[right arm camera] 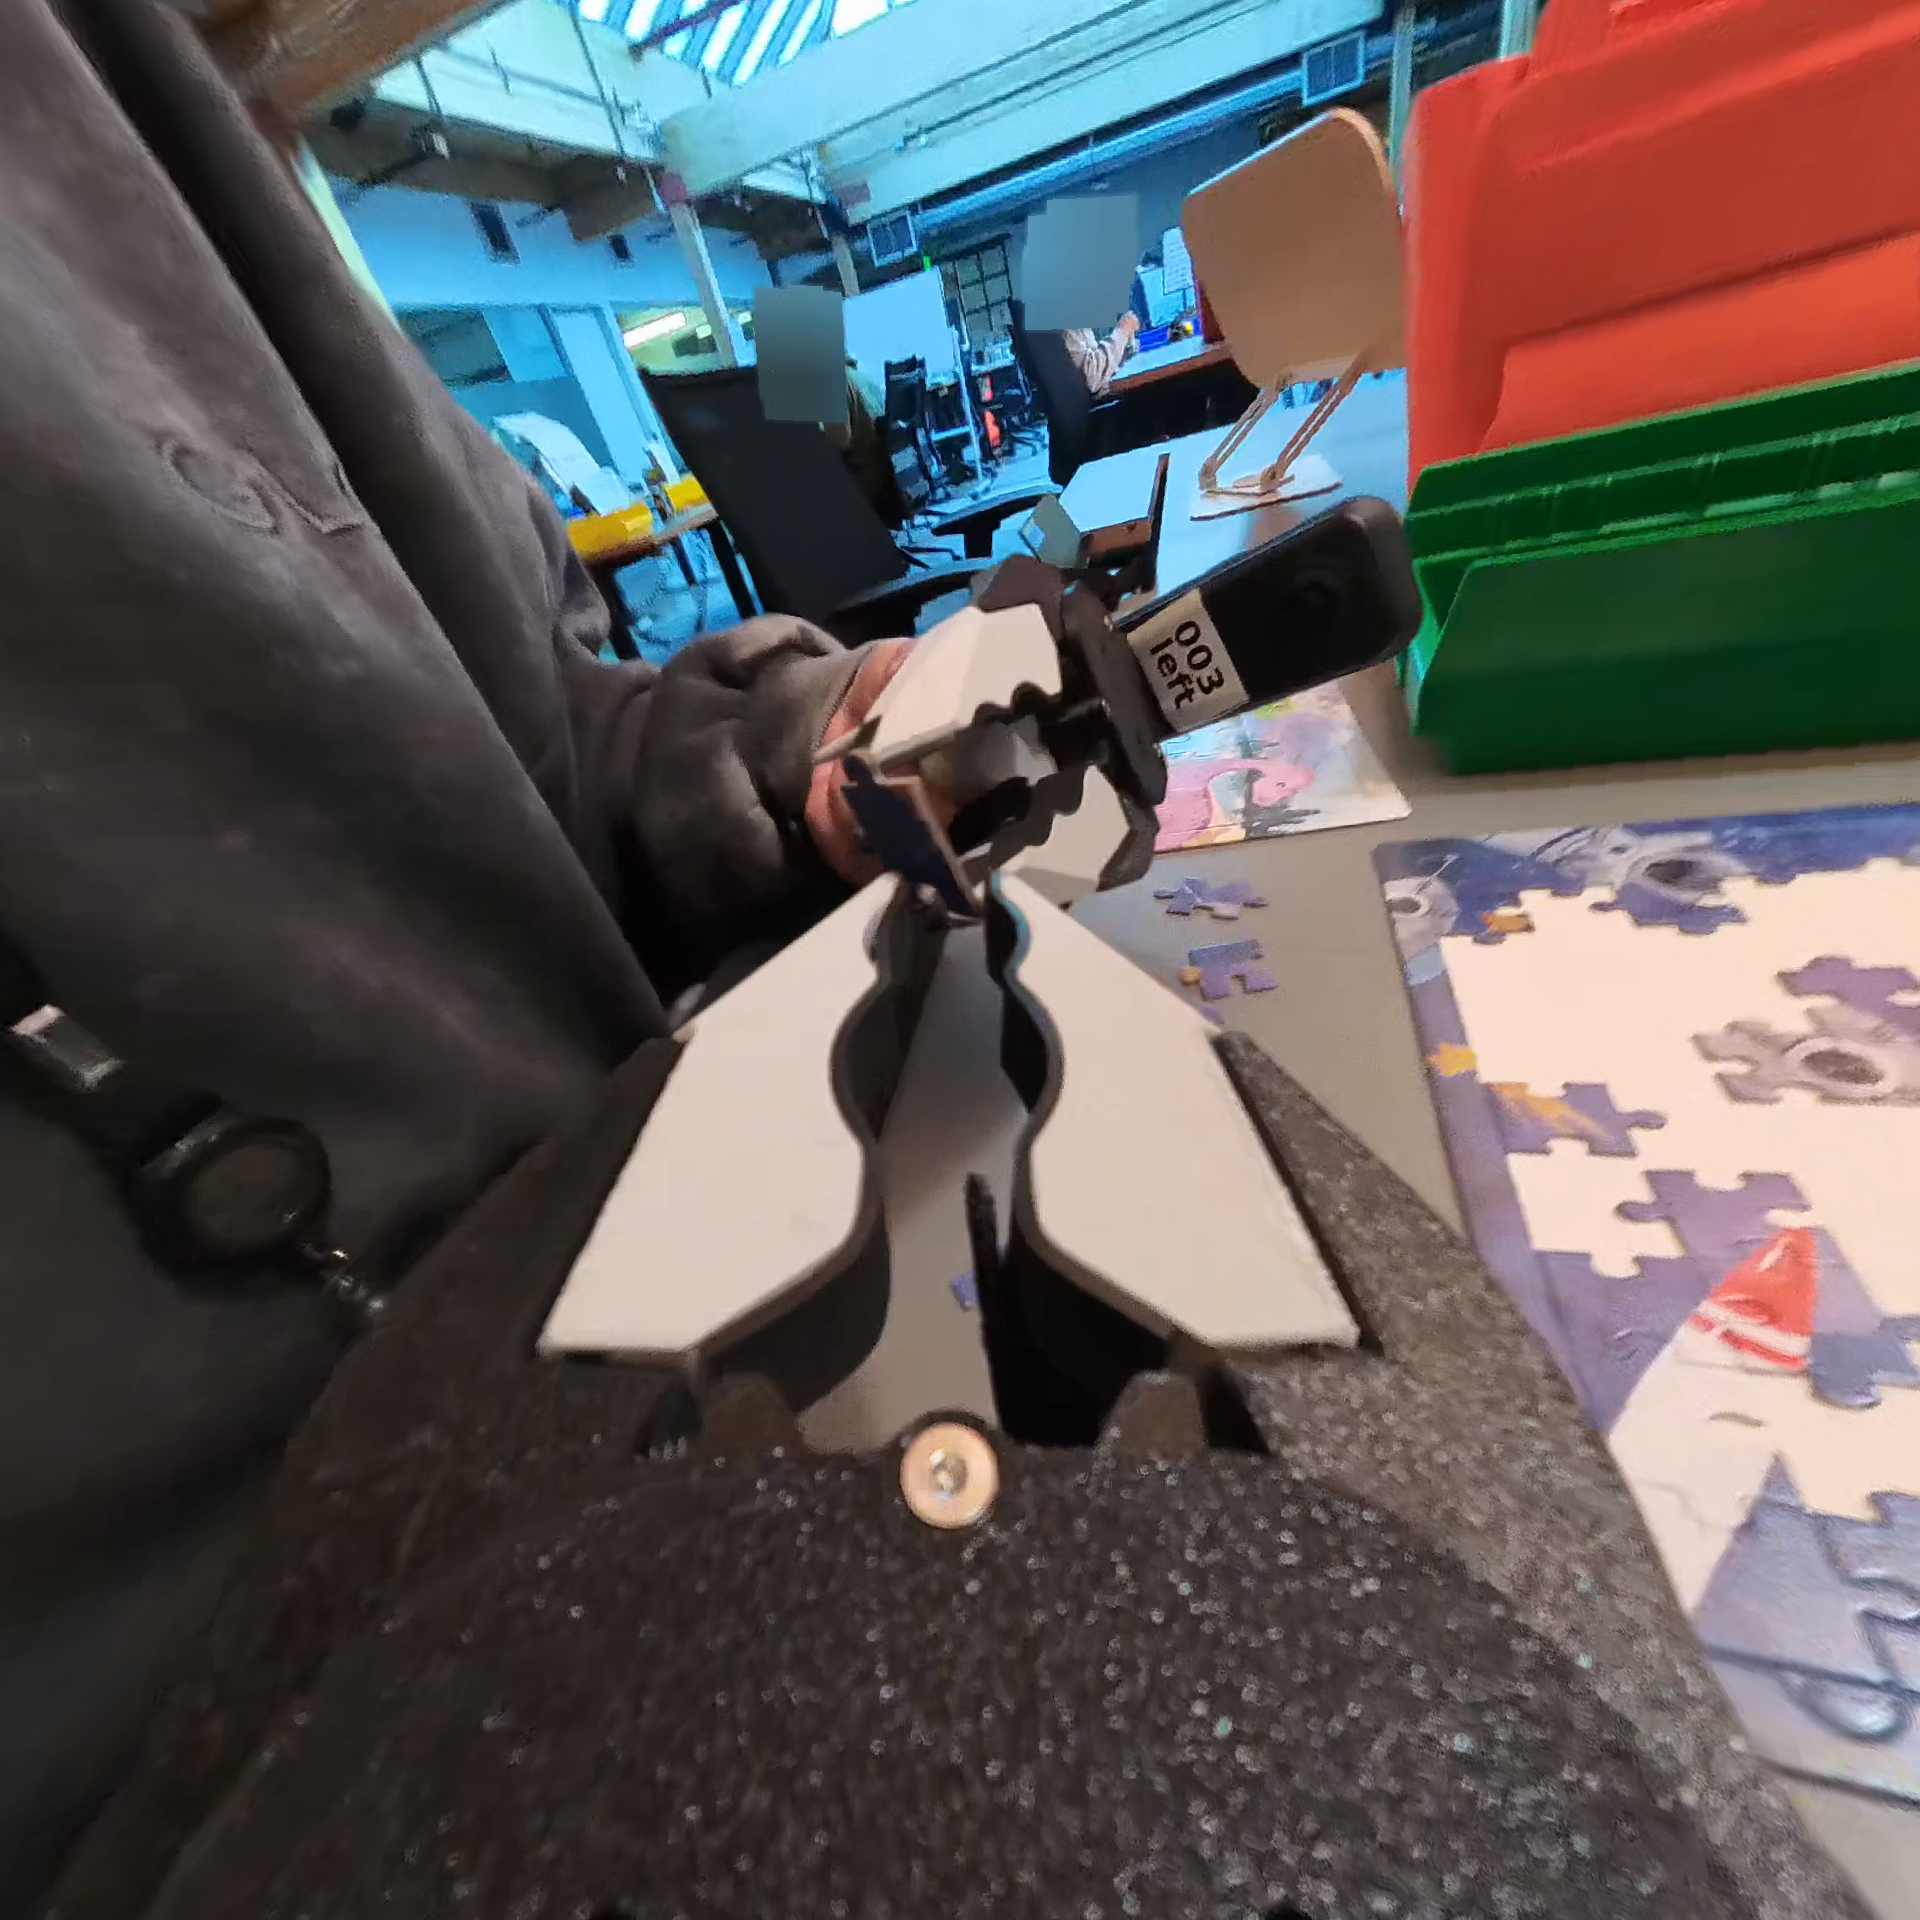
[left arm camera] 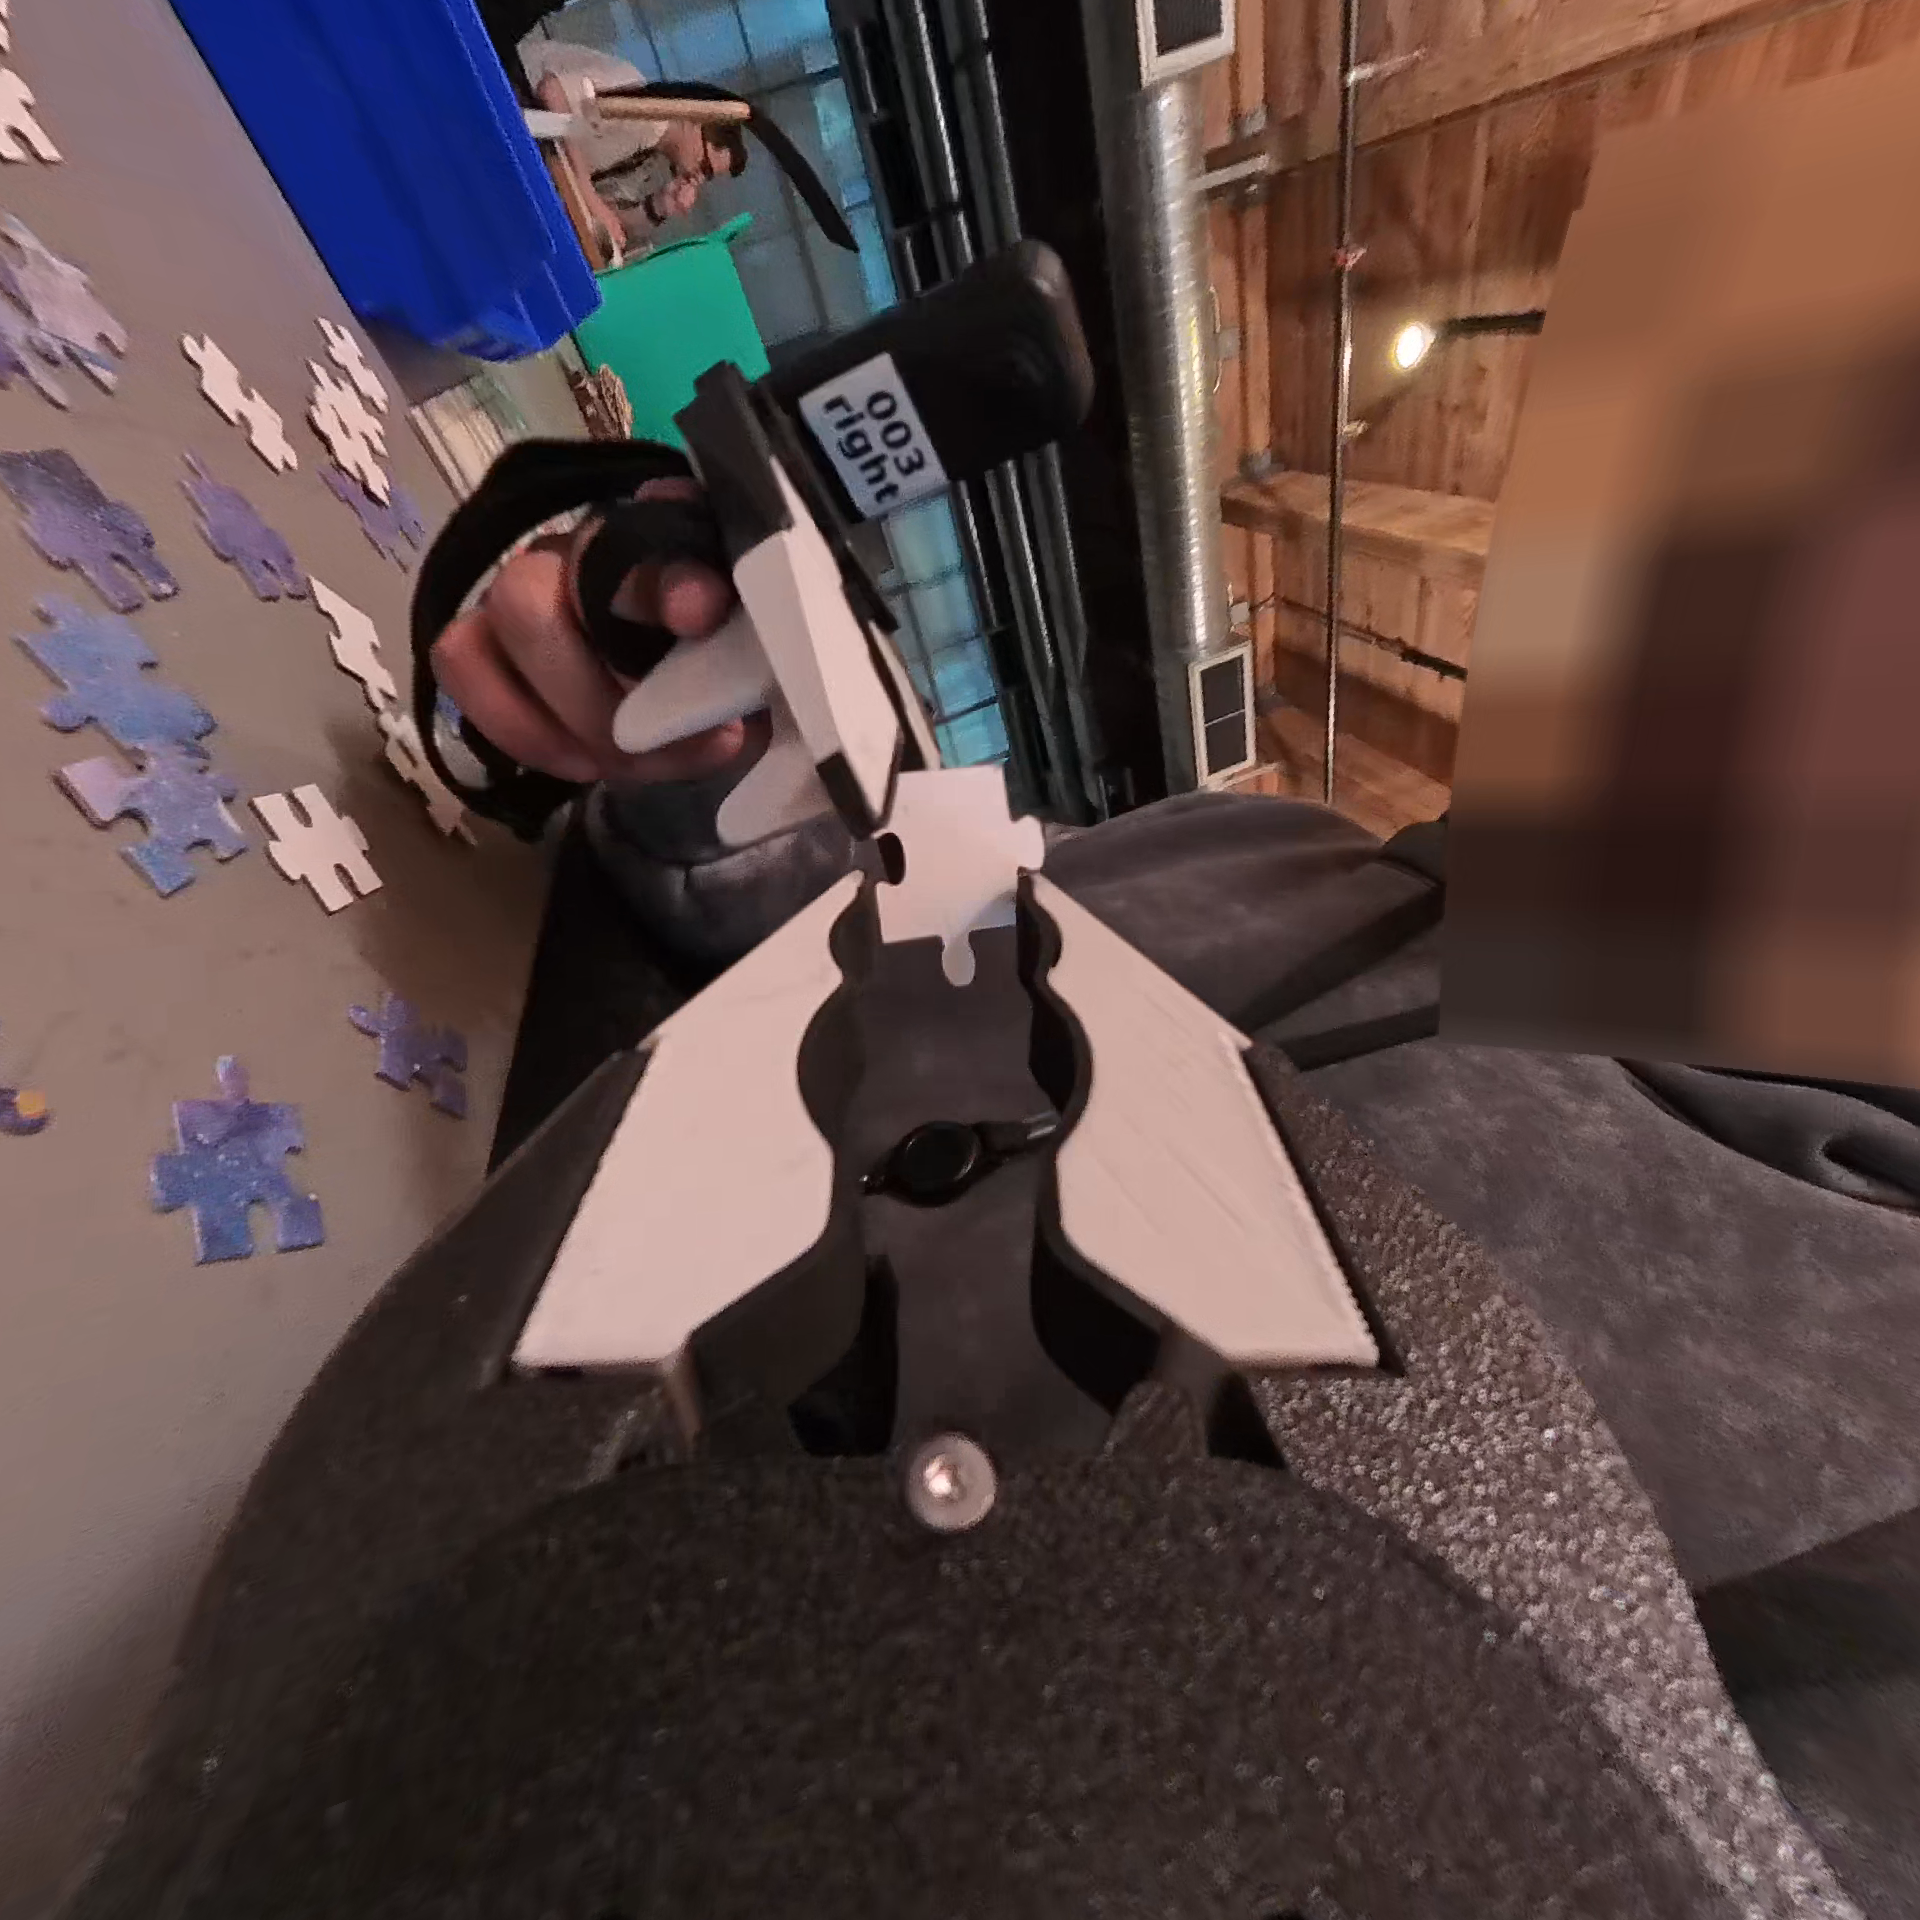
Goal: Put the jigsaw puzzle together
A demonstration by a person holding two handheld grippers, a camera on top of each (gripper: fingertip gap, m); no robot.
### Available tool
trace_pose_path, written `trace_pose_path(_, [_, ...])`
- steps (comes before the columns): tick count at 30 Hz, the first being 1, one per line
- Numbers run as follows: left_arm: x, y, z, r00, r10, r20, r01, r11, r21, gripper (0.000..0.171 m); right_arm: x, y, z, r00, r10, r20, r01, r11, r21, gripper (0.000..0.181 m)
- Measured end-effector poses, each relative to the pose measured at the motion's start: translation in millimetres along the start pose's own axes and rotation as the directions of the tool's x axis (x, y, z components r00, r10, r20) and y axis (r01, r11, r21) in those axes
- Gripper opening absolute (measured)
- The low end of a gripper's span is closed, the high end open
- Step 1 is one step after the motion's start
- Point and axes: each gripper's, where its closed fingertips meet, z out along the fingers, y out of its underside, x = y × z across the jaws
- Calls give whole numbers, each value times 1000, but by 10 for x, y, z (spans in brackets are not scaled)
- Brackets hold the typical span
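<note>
Item: one puzzle piece (left arm camera: 951, 862), held mid-air above the desk (left arm camera: 208, 1039), pinched by both left claw (left arm camera: 940, 883) and right claw (right arm camera: 945, 894) (apparently a handover, blank back showing).

An open-plan workshop-office is shown: black office chairs (right arm camera: 790, 499) and desks at upper centre, stacked red and green plastic bins (right arm camera: 1662, 416) at upper right, timber-clad walls (left arm camera: 1403, 364), exposed ducting (left arm camera: 1174, 416).
</note>
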Motion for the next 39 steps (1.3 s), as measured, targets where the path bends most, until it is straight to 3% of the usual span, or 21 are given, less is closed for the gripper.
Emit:
trace_pose_path(3, [-99, -201, -139, 999, 10, 53, -16, 993, 118, 27, 85, 41, -86, 970, 239, 31, -240, 971, 7, 1])
trace_pose_path(5, [-128, -316, -243, 993, 61, 102, -79, 980, 182, 27, 157, 65, -134, 904, 422, 74, -424, 905, 23, 1])
trace_pose_path(9, [-229, -305, -278, 944, 201, 262, -244, 959, 143, 27, 273, 45, -208, 804, 576, 149, -592, 798, 110, 0])
trace_pose_path(15, [-304, -266, -149, 909, 270, 317, -315, 944, 100, 25, 256, 213, -111, 800, 589, 112, -596, 802, 38, 1])
trace_pose_path(19, [-399, -185, -95, 894, 292, 339, -324, 945, 38, 1, 258, 231, -107, 812, 576, 97, -581, 813, 32, 2])
trace_pose_path(30, [-508, -127, 177, 920, 243, 308, -265, 964, 31, 2, 335, 177, -170, 780, 613, 126, -625, 776, 90, 1])
trace_pose_path(32, [-523, -129, 169, 913, 241, 330, -263, 965, 22, 4, 352, 182, -184, 776, 619, 122, -630, 771, 96, 1])
trace_pose_path(35, [-519, -125, 100, 896, 250, 366, -270, 963, 3, 25, 358, 180, -202, 775, 620, 121, -631, 770, 97, 1])
trace_pose_path(39, [-433, -179, -16, 878, 296, 376, -326, 945, 18, 18, 346, 199, -192, 776, 619, 116, -629, 773, 83, 2])
